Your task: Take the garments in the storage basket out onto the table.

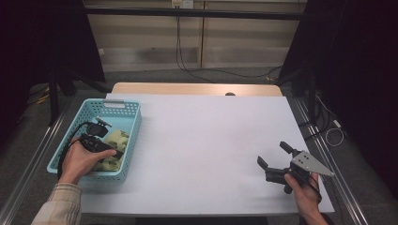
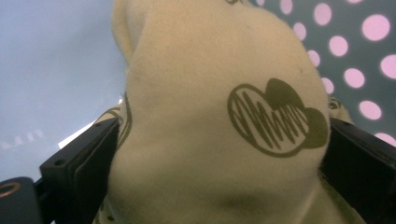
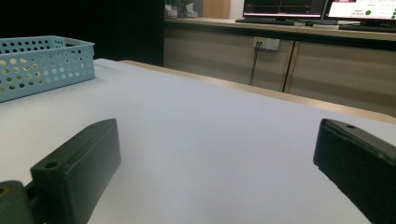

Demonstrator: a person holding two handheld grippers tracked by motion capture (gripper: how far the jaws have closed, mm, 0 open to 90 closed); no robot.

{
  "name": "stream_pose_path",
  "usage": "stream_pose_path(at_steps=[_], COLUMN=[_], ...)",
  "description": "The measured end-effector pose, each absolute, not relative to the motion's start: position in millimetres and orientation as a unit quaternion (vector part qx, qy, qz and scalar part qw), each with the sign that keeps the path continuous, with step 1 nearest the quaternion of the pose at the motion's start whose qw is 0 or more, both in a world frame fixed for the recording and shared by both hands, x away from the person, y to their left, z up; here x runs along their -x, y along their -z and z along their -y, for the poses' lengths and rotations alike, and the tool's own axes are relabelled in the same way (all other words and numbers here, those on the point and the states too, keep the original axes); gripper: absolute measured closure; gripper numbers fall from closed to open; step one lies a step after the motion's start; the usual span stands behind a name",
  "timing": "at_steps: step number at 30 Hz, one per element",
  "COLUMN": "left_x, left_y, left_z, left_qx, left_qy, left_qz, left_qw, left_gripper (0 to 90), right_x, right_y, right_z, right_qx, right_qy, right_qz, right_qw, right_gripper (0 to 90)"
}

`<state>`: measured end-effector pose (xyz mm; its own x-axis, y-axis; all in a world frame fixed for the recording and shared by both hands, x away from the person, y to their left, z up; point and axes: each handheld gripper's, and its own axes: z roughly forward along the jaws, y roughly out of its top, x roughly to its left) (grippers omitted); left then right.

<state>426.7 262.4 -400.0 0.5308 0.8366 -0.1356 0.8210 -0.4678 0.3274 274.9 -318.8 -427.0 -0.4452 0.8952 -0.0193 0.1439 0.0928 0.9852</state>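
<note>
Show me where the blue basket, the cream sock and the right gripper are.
blue basket (image 1: 133, 123), high view, on its right wall.
cream sock (image 2: 196, 121), left gripper view, on the fabric between the jaws.
right gripper (image 1: 272, 155), high view, midway between its open fingertips.

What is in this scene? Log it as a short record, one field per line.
setting: white table with a light blue perforated basket at its left edge
item in hand: pale yellow cloth with dark heart prints, inside the basket
left claw: in the basket, jaws pressed against both sides of the cloth
right claw: open, low over the table's right side, holding nothing
background: cabinets and cables behind the table
</note>
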Motion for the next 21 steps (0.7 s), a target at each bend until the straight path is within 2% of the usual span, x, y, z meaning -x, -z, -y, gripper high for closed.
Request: stream_pose_path(at_steps=[3, 6, 11, 12, 17, 21], left_x=[-427.0, -427.1, -426.0, -426.0, -422.9, -420.0], left_y=[399.7, 402.7, 404.0, 403.9, 402.3, 401.0], left_z=[-261.6, -258.7, -258.8, -259.1, -260.1, -261.0], left_qx=[-0.859, -0.861, -0.858, -0.859, -0.85, -0.845], left_qy=[-0.024, -0.011, 0.014, 0.013, 0.013, 0.003], left_qz=[-0.483, -0.478, -0.48, -0.477, -0.487, -0.492], left_qw=[0.169, 0.17, 0.184, 0.186, 0.202, 0.209], left_gripper=[7.1, 18.3, 47.8, 51.0, 60.0, 63.1], right_x=[-275.0, -274.7, -274.7, -274.8, -275.1, -274.9], right_y=[427.0, 426.6, 426.6, 426.7, 426.7, 426.7], right_z=[318.7, 318.3, 318.4, 318.4, 318.5, 318.7], right_qx=[-0.4, -0.397, -0.397, -0.395, -0.395, -0.397], right_qy=[-0.54, -0.544, -0.544, -0.546, -0.546, -0.542], right_qz=[-0.655, -0.654, -0.654, -0.654, -0.653, -0.655], right_qw=[0.345, 0.344, 0.344, 0.344, 0.346, 0.347], right_gripper=[0.2, 0.2, 0.2, 0.2, 0.2, 0.2])
